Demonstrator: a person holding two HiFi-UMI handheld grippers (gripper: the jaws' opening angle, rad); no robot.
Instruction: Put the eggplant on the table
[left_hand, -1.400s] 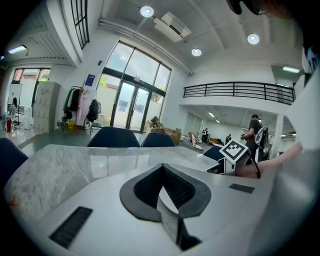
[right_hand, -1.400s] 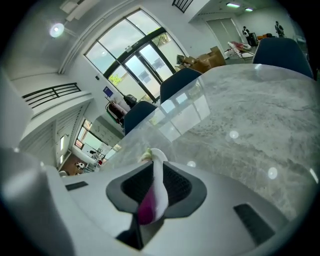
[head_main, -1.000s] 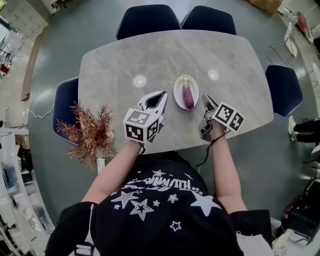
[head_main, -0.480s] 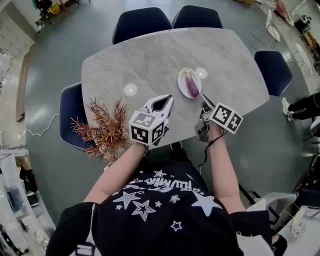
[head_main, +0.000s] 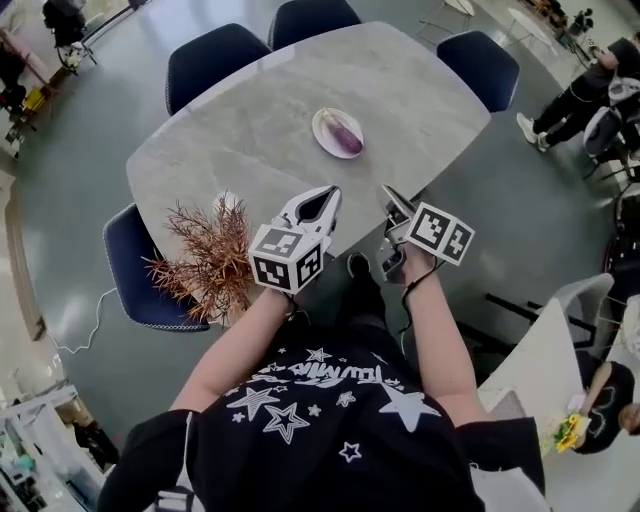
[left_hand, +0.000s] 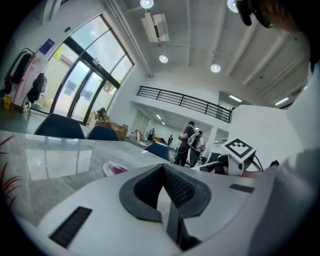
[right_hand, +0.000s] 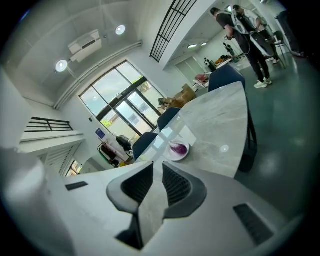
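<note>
A purple eggplant (head_main: 346, 132) lies on a small white plate (head_main: 322, 124) near the middle of the grey marble table (head_main: 250, 110). My left gripper (head_main: 325, 192) hovers over the table's near edge, well short of the plate, with its jaw tips touching and nothing held. My right gripper (head_main: 387, 195) hangs at the same edge to the right, with a narrow gap between its pads and nothing in it. The left gripper view shows its jaws (left_hand: 162, 167) with the eggplant (left_hand: 119, 170) far off to the left. The right gripper (right_hand: 157, 165) points at the eggplant (right_hand: 179, 148).
A dried reddish plant (head_main: 205, 255) stands at the table's near left corner, beside my left arm. Dark blue chairs (head_main: 215, 55) ring the table, one (head_main: 140, 270) close on the left. People (head_main: 585, 90) stand at the far right.
The table and plate now sit farther from me. Both grippers have drawn back from beside the plate to the table's near edge. Neither jaw state has changed.
</note>
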